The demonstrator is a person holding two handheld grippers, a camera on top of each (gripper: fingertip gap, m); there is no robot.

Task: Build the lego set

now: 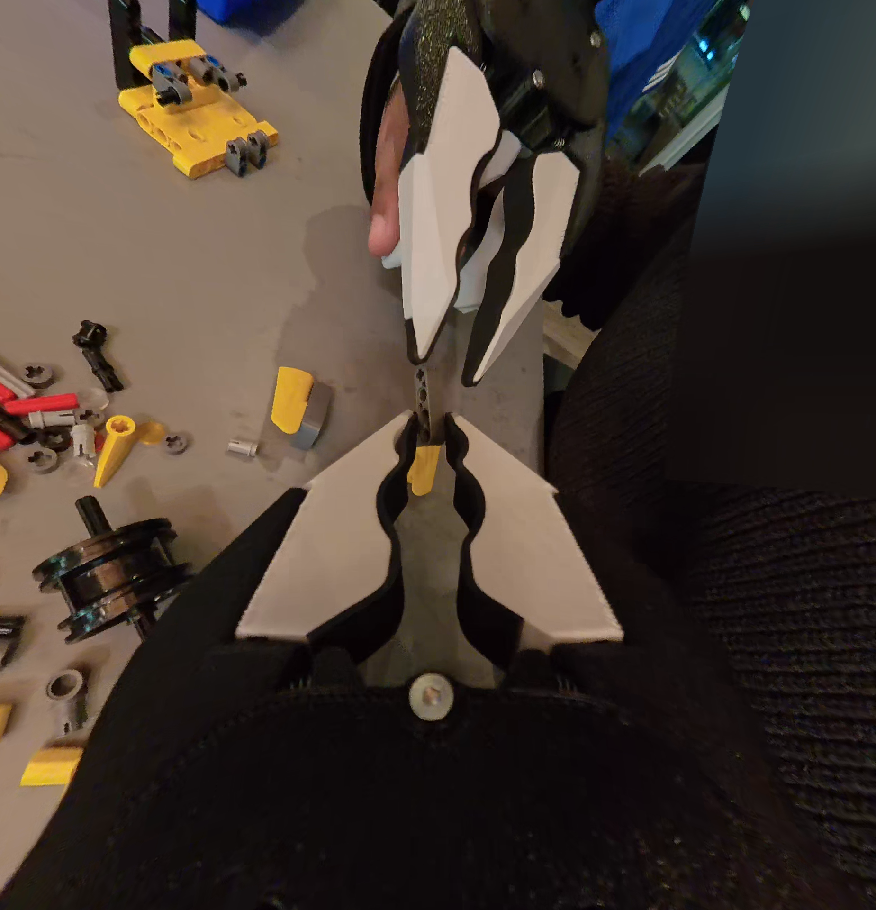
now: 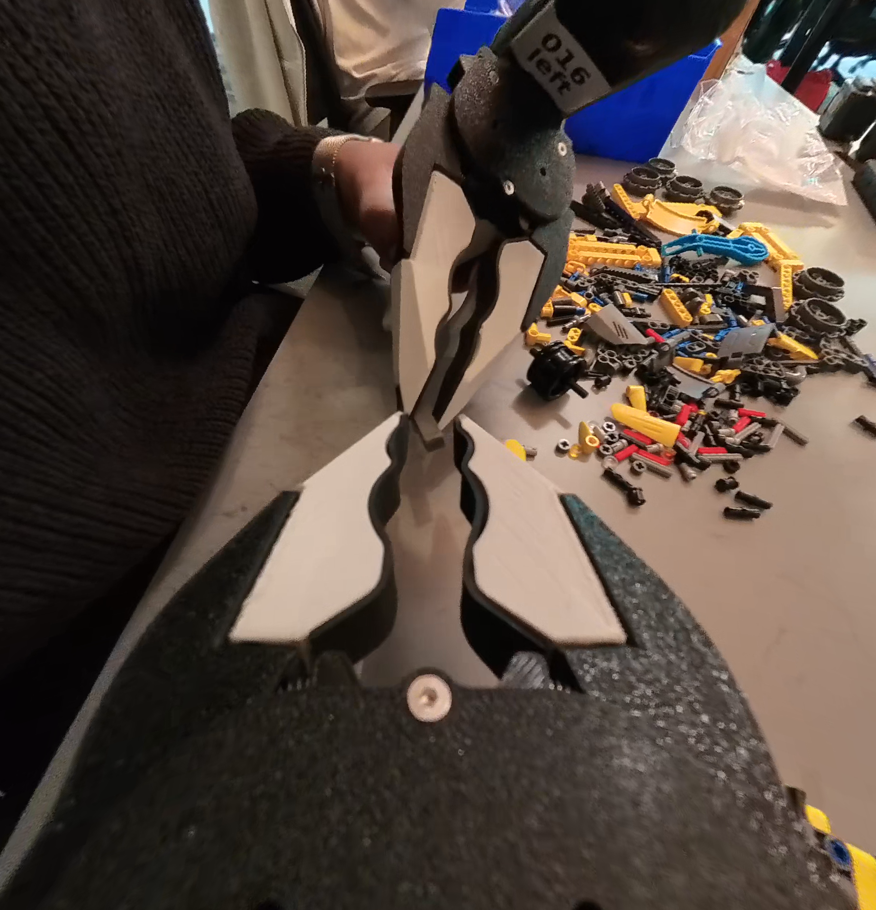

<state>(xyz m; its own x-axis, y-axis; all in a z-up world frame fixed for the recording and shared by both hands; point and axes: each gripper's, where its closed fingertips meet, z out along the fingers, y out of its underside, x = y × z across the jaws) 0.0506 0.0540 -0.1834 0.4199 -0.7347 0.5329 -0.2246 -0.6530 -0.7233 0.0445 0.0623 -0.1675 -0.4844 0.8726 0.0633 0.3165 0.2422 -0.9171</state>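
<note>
We see a thin grey beam [image 1: 422,399] with a yellow piece [image 1: 422,470] behind it, held above the surface [image 1: 204,271] in the left gripper [image 1: 428,426], jaws clamped on it. The right gripper [image 1: 445,369] meets its far end, jaws narrowly parted (one tip touching). Loose parts [image 2: 696,344] lie nearby, and a part-built yellow model [image 1: 189,113]. The left gripper carries a printed label [image 2: 559,64].

A slim dark grey perforated beam [image 1: 422,400] stands near upright above the grey surface [image 1: 204,256], its lower end pinched in the left gripper [image 1: 428,426], its top end beside the right gripper [image 1: 443,367], whose jaws are parted
</note>
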